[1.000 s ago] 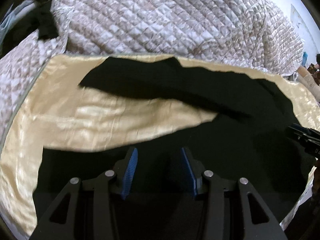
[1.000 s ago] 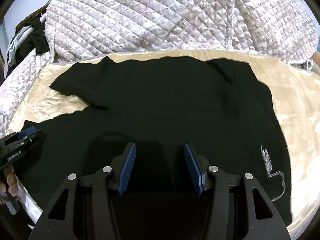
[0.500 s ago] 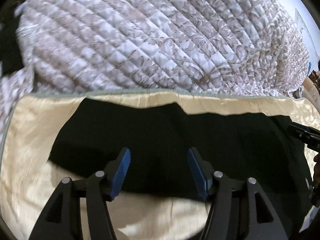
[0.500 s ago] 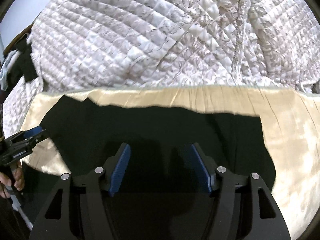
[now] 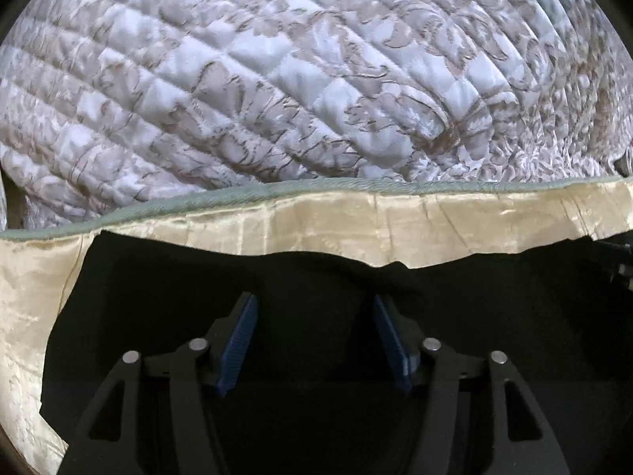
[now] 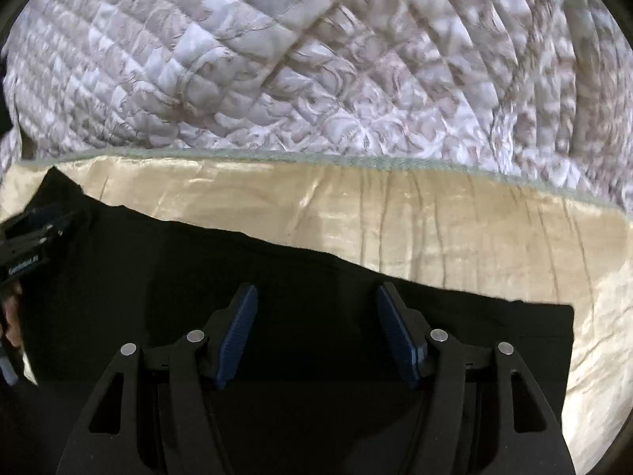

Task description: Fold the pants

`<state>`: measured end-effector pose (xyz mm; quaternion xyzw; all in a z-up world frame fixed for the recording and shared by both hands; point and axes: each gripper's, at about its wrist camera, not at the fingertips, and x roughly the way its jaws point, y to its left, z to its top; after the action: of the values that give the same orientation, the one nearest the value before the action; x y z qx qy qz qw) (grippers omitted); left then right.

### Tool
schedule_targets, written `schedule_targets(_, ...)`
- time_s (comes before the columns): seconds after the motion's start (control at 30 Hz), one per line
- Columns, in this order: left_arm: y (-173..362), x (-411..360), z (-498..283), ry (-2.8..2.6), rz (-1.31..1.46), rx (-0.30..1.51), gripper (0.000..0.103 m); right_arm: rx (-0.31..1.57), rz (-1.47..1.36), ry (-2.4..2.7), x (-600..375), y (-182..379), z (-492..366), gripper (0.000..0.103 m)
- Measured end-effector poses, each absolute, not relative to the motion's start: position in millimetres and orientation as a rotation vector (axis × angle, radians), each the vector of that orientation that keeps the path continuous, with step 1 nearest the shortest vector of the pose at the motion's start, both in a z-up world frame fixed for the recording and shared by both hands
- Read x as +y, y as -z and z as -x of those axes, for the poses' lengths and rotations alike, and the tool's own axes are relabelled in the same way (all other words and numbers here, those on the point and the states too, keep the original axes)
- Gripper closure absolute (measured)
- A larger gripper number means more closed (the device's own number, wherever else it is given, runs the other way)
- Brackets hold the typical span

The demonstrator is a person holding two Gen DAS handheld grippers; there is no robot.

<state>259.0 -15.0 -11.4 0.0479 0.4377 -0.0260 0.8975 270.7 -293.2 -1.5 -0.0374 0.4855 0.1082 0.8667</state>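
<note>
On the cream satin sheet [image 5: 324,221] at the near side of the bed, the black pants [image 5: 166,277] lie spread under both tools. A second ago one leg trailed off as a long strip across open satin; now the left view shows a single dark block with a ragged far edge close to the sheet's green piping. The quilted bedspread [image 5: 300,79], a strip along the top before, now fills the upper half of both views, and the white stitching seen earlier on the right side of the pants is out of frame.

The left gripper [image 5: 314,318] has just been closing from a wider gape; its blue fingers [image 5: 237,340] stand apart with pants behind them, nothing pinched. The same goes for the right gripper [image 6: 316,316]: closing a moment ago, fingers [image 6: 397,336] apart over black cloth, not clamped.

The fabric is so dark that folds and layers hardly read, and whether the fingertips touch it cannot be told. The right view is smeared with blur across the quilt. The pants run off the lower frame in both views. At the left edge of the right view, the other tool shows only in part, with fingertips of the person's hand [image 6: 10,322] on its grip. Both tools point steeply down and forward.
</note>
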Motion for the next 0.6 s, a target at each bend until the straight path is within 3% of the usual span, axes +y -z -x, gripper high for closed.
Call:
schedule_targets(0.03, 11, -19, -257, 0.063, -0.111, 0.896, 0.058, 1.007, 0.074, -0.229, -293, 0, -270, 0.078)
schedule_targets(0.07, 10, -24, -254, 0.059, -0.139, 0.881, 0.068, 1.000, 0.071, -0.232, -291, -1, -269, 0.089)
schedule_targets(0.1, 8, -29, -251, 0.065, -0.159, 0.866, 0.087, 0.997, 0.074, -0.231, -291, -1, -268, 0.091)
schedule_targets(0.13, 5, -31, -251, 0.056, -0.177, 0.851, 0.098, 0.988, 0.082, -0.230, -289, -2, -266, 0.092)
schedule_targets(0.33, -24, -10, -226, 0.037, -0.081, 0.802, 0.099, 0.910, 0.040, -0.241, -293, -25, -245, 0.094)
schedule_targets(0.6, -86, 10, -111, 0.085, 0.059, 0.646, 0.099, 0.734, -0.040, -0.278, -299, -95, -152, 0.095)
